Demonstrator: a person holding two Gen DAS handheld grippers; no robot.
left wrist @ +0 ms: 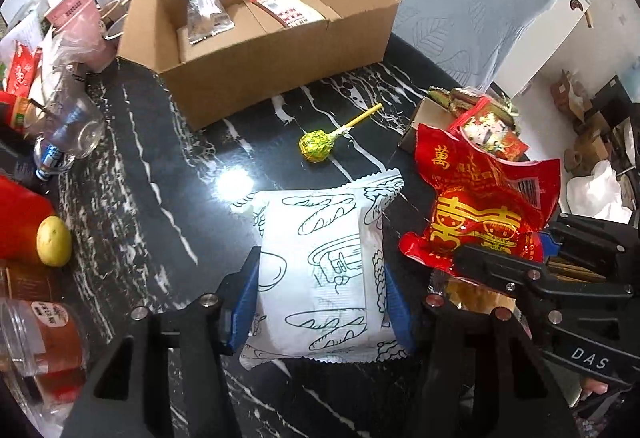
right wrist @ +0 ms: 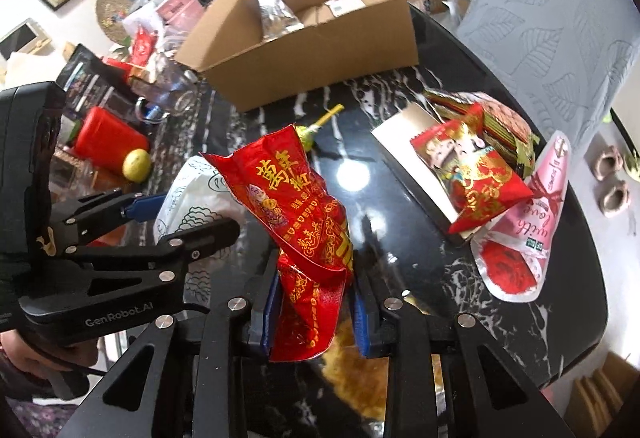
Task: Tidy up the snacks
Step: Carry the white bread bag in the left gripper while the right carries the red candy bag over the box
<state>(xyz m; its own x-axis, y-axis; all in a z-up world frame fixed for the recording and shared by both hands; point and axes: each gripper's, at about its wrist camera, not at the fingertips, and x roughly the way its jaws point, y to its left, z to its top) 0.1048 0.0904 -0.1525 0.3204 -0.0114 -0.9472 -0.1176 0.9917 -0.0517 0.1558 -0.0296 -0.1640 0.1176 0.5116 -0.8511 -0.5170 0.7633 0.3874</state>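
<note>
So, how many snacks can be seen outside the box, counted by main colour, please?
White: 1, the bread packet in the left gripper.
Red: 2, the bag in the right gripper and the small pack.
Pink: 1, the pouch.
Yellow-green: 1, the lollipop.
Total: 5.

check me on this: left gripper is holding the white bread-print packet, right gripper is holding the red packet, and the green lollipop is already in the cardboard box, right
Not quite. The left wrist view shows the green lollipop lying on the black table in front of the cardboard box. The rest stands: left gripper holds the white packet, right gripper the red packet.
</note>
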